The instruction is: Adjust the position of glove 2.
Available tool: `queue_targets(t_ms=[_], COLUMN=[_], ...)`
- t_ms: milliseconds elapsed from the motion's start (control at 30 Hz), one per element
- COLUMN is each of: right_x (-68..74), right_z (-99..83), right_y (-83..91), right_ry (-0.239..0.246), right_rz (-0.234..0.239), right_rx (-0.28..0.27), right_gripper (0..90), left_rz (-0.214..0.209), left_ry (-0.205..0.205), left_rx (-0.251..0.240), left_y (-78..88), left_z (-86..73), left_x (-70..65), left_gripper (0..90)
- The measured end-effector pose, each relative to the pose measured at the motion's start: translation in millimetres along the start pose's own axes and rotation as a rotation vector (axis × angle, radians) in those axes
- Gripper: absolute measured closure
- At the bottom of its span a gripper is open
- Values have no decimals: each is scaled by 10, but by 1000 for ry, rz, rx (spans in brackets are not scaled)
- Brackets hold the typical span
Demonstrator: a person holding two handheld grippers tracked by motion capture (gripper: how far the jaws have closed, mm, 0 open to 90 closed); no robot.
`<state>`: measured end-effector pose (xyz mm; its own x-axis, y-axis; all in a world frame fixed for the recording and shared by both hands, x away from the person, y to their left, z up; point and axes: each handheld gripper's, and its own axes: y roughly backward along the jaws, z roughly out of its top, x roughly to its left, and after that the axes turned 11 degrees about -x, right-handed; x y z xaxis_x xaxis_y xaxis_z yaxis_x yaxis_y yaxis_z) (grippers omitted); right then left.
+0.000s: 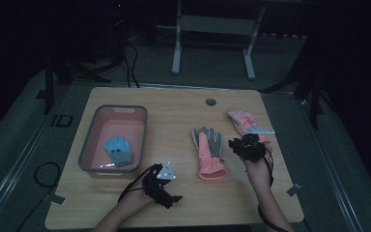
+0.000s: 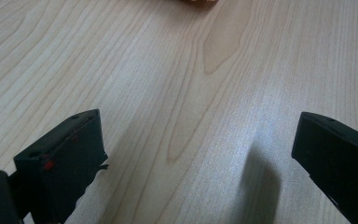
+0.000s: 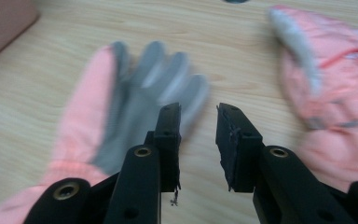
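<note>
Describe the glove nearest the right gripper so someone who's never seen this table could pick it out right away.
Start at the wooden table and go right of the pink bin to the middle. There a pink glove lies flat, fingers pointing away from the person, just left of the right gripper. Unlike the other pink glove farther right, it shows a grey palm; the blue glove sits inside the bin.

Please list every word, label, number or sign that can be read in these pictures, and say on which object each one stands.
"ID": pale marking on the dark floor left of the wooden table.
No text can be read on the pink gloves, the blue glove or the pink bin; if they carry labels, those are too small or blurred.
</note>
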<state>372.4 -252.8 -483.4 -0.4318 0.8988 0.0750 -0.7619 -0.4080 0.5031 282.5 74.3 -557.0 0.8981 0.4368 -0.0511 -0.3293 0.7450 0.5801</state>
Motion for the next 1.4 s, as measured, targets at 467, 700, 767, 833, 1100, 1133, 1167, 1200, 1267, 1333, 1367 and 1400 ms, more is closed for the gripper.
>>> queue_targets(t_ms=[467,700,767,833,1100,1133,1167,1200,1267,1333,1367,1400], right_x=[-829,-1148,-1172,-1182,-1222,-1224,-1223,-1224,-1224,-1209,-1201,-1193], right_z=[-16,137,159,156,62,57,50,45,45,54,63,75], right_y=[-188,-434,-507,-575,-765,-768,-775,-777,-776,-775,-775,-774], right_ry=[8,-31,-30,-3,-2,3,4,10,17,22,17,12], right_rz=[-78,-93,-88,-88,-79,-78,-73,-69,-63,-66,-68,-76], right_rx=[0,25,59,79,109,106,107,107,108,123,132,138], right_gripper=[658,632,587,569,587,604,628,662,703,807,835,862], left_rz=[11,4,5,5,3,4,3,3,3,4,3,2], left_ry=[6,-2,1,2,1,0,-1,0,0,-4,-3,-3], left_rx=[-4,10,7,11,8,10,11,10,11,17,17,18], left_y=[-2,-7,-13,-20,-19,-21,-22,-24,-24,-20,-18,-19], left_z=[-2,-9,-13,-18,-22,-23,-23,-24,-23,-25,-26,-26], left_x=[6,4,-1,-2,-4,-4,-4,-4,-4,1,2,2], left_gripper=[27,26,27,27,27,27,26,26,27,26,26,26])
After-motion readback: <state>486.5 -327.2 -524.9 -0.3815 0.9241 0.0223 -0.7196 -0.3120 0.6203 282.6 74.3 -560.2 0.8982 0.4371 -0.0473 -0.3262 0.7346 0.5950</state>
